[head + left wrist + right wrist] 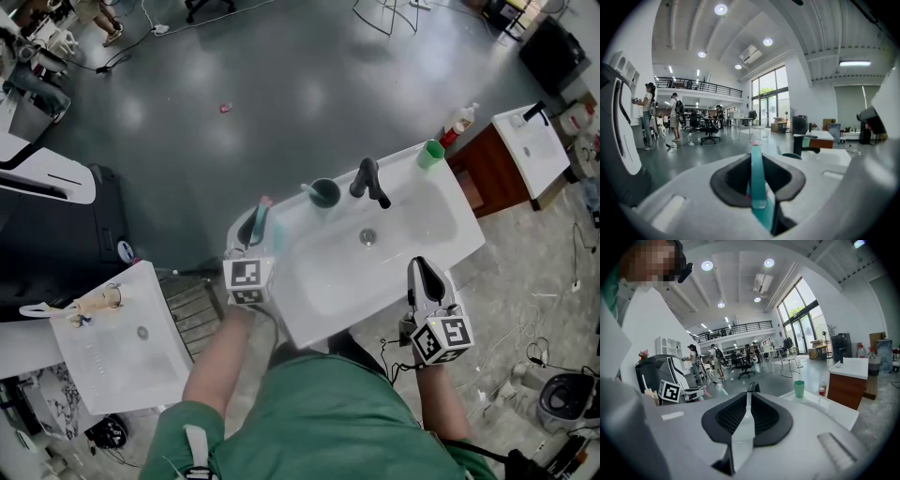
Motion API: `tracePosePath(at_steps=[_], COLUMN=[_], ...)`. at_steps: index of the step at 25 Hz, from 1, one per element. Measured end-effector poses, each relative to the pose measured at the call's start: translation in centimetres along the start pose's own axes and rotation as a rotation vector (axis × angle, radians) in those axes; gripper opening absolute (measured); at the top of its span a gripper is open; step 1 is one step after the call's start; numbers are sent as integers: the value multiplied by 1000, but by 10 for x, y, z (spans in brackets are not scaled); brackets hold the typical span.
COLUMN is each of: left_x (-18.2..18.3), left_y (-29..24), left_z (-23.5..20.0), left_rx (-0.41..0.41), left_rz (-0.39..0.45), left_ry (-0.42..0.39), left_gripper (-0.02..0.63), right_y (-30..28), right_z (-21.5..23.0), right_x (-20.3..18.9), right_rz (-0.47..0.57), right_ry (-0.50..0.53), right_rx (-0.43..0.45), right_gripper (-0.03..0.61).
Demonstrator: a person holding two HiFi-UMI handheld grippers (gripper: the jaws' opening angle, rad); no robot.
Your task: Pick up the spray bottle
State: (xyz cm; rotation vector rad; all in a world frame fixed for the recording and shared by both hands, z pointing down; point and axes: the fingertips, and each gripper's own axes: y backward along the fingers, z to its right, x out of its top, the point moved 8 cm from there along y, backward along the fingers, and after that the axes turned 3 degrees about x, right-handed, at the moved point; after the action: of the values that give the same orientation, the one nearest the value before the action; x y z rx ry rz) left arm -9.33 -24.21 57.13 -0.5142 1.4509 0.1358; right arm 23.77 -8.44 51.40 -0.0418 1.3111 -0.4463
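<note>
Teal and slim, the spray bottle [262, 217] stands at the white sink's [328, 272] far left corner, clamped in our left gripper [253, 230]. Our right gripper [424, 269], jaws pressed together empty, is at the near right edge.

Your left tongs [253, 231] are at the left rear corner of the white sink [412, 239], closed on the teal, pink-tipped spray bottle [263, 216]. Your right tongs [425, 272] lie over the sink's front right edge, tips together. On the back rim stand a dark cup [325, 194], a black faucet [367, 180] and, at the right corner, a green cup [430, 154].
</note>
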Motion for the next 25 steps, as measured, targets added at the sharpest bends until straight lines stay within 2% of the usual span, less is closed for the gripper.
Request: tracePosePath(at_steps=[15, 25], left_x=[27, 57], left_y=[34, 70], left_z=[2, 7], left_rx=[9, 12], left_rz=[46, 95], left_ry=[5, 18], left_gripper=[63, 63], right_y=[6, 6], right_z=[-13, -21], right_x=[11, 22], right_rz=[22, 34], right_ry=[21, 37], right_rx=[53, 88], right_gripper=[17, 18])
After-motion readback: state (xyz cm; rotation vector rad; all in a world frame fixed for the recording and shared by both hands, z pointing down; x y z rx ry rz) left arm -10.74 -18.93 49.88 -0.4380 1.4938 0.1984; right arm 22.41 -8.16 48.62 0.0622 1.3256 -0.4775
